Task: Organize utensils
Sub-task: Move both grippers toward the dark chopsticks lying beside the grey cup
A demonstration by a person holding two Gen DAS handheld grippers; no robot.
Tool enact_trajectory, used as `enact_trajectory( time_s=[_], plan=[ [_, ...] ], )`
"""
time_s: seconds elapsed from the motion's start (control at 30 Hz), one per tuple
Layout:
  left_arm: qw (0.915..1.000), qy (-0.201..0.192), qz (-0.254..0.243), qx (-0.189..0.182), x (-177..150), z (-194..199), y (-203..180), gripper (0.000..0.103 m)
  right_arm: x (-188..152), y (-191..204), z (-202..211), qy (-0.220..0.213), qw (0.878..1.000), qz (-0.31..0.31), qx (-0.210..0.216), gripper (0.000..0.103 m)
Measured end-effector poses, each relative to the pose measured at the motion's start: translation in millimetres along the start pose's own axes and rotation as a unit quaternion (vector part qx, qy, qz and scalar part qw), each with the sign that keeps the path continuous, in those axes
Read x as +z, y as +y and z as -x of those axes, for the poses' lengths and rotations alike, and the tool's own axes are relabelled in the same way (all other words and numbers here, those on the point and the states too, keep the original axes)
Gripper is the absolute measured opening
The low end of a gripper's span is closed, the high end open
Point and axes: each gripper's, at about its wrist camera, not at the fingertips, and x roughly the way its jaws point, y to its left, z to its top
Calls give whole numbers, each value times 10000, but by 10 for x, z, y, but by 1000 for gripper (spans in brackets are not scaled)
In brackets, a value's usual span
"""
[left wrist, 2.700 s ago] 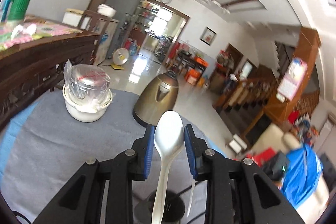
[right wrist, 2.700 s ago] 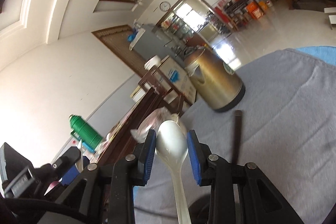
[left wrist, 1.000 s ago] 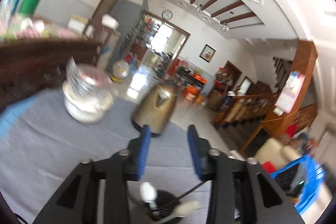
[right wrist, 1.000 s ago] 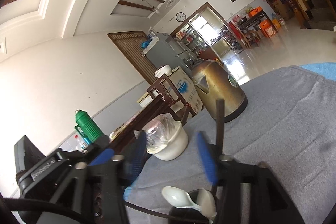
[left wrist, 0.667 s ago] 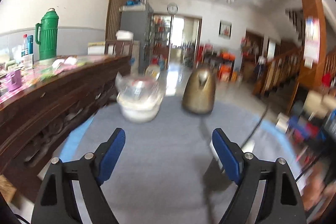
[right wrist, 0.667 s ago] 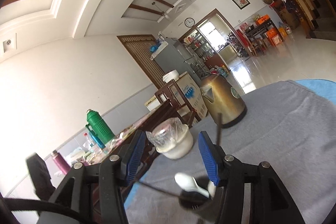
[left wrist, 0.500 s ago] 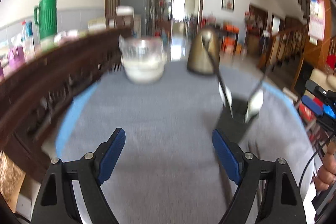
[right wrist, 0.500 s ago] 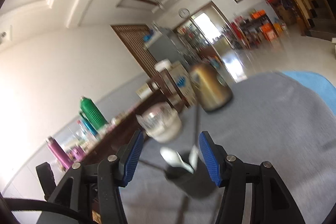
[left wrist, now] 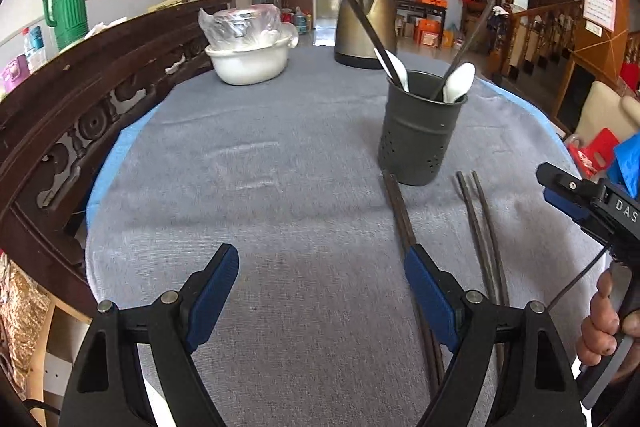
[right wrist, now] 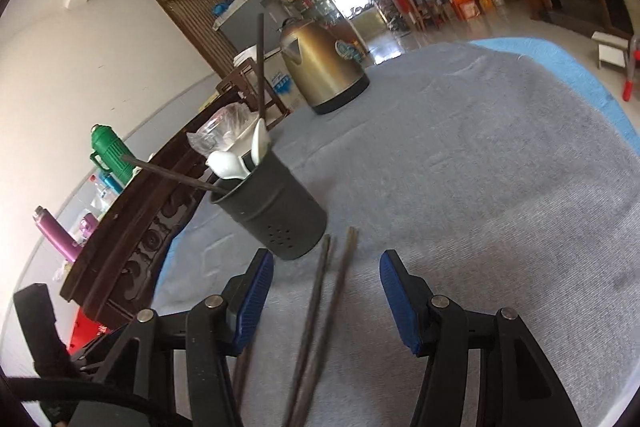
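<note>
A dark grey perforated utensil holder (left wrist: 418, 131) (right wrist: 272, 213) stands on the grey table cloth. It holds two white spoons (left wrist: 458, 83) (right wrist: 228, 163) and two dark chopsticks (left wrist: 356, 11) (right wrist: 260, 67). A dark chopstick pair (left wrist: 484, 227) (right wrist: 320, 311) lies flat on the cloth in front of the holder, and another pair (left wrist: 404, 219) lies to its left. My left gripper (left wrist: 320, 291) is open and empty, low over the cloth. My right gripper (right wrist: 326, 299) is open and empty, above the lying chopsticks.
A brass-coloured kettle (left wrist: 366, 23) (right wrist: 320, 67) and a white bowl with a plastic-wrapped glass lid (left wrist: 248, 47) stand at the far side of the table. A carved dark wooden rail (left wrist: 80, 99) runs along the left. The cloth's blue edge (right wrist: 580, 67) marks the table's right side.
Both grippers let go of the white spoons, which now stand in the holder. Both opened wide and pulled back and down to the near side, over the chopsticks on the cloth.
</note>
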Motion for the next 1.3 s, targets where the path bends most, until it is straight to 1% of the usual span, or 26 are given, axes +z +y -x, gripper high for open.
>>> enact_trajectory(
  time_s=[0.07,0.3,0.4,0.5,0.6,0.7,0.9,1.03,1.3],
  plan=[
    [10000,-11,3,81,7,-16,1,85,-11,-19,0,-48,10000,15,-8,59],
    [9995,114,-171,231,5,-115,-91,85,-69,-53,-196,139,9997,-110,154,59],
    [9991,172,-253,304,15,-163,-139,85,-54,-45,-210,94,9997,-69,201,59],
    [9988,241,-274,317,28,-212,-175,85,-59,-129,-233,113,9990,-292,304,59],
    [9986,290,-299,340,41,-259,-206,85,-57,-185,-223,37,9987,-403,322,59],
    [9983,332,-323,354,56,-300,-231,85,-54,-243,-236,58,9979,-552,339,59],
    [9977,424,-374,377,75,-375,-260,85,-49,-294,-260,106,9971,-674,345,59],
    [9976,534,-333,277,98,-450,-257,85,-45,-295,-282,160,9970,-691,312,59],
    [9979,648,1,-47,208,-571,-144,85,-40,-301,-313,225,9969,-713,251,58]
  ],
)
